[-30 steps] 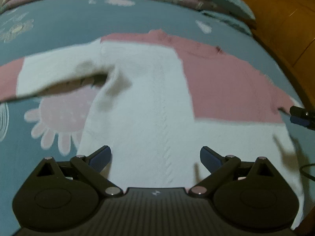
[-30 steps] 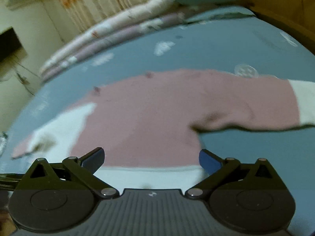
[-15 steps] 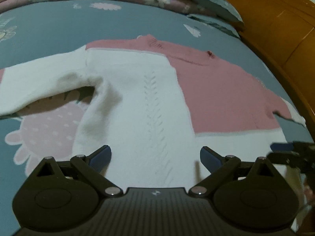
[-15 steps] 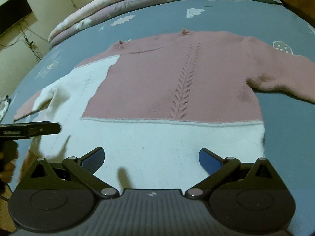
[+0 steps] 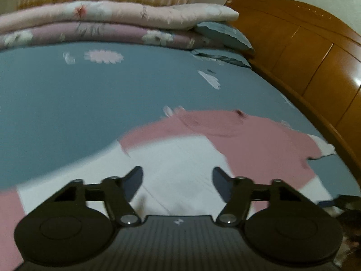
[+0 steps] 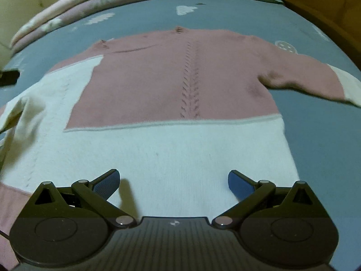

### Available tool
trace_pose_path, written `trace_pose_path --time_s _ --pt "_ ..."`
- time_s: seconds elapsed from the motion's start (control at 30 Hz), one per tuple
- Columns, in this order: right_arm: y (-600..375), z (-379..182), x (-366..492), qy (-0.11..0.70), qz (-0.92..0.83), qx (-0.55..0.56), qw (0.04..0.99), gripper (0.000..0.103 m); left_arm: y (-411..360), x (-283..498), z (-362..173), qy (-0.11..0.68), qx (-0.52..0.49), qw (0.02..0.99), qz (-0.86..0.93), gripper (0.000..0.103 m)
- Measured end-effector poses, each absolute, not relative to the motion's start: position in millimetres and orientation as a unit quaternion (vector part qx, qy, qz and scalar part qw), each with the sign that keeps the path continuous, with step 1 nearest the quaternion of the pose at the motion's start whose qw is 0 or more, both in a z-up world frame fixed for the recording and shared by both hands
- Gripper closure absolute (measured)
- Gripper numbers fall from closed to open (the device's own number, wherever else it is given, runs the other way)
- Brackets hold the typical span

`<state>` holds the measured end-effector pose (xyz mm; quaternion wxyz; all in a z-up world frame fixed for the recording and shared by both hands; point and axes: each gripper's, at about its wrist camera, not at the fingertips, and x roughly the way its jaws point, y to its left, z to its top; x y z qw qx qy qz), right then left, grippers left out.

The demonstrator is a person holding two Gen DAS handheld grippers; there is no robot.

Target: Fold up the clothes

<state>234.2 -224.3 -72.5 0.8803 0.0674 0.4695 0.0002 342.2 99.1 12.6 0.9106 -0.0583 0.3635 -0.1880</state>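
the left gripper (image 5: 178, 181) has just been closing, its jaws half spread with nothing pinched, hanging over the white part of the sweater (image 5: 180, 158). the right gripper (image 6: 173, 184) is spread wide, empty, above the sweater's white hem. the sweater lies flat on the blue sheet (image 6: 315, 135), pink chest toward 12 o'clock, one sleeve (image 6: 315, 81) reaching to 2 o'clock in the right view. folded quilts (image 5: 112, 24) sit at 12 o'clock, a wooden headboard (image 5: 315, 56) at 2 o'clock.

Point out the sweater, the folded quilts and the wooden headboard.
sweater (image 6: 171, 83): right wrist view, on its pink chest panel.
folded quilts (image 5: 117, 20): left wrist view, on the upper quilt.
wooden headboard (image 5: 304, 52): left wrist view, on its panelled face.
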Motion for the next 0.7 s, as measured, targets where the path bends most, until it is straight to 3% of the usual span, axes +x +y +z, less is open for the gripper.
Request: trace_pose_path --time_s 0.07,0.3,0.5,0.67,0.7 --pt "-220.7 -73.2 231.2 0.472 -0.015 0.069 0.879 0.000 111.6 369.2 5.0 0.372 -0.045 0.910 -0.178 0.058" --pt "-210.8 -75.2 232.4 0.480 -0.058 0.067 0.873 0.000 120.9 437.5 -37.0 0.402 0.008 0.890 -0.216 0.058" --pt "-208.7 -77.3 233.7 0.479 -0.070 0.062 0.873 0.000 110.5 448.1 -54.6 0.413 0.041 0.876 -0.244 0.059" --pt "-206.5 -78.6 234.8 0.479 -0.076 0.056 0.873 0.000 110.5 444.7 -47.5 0.410 0.051 0.876 -0.248 0.090" --pt "-206.4 -78.3 235.9 0.481 -0.078 0.057 0.871 0.000 109.7 444.6 -44.5 0.405 0.055 0.879 -0.245 0.092"
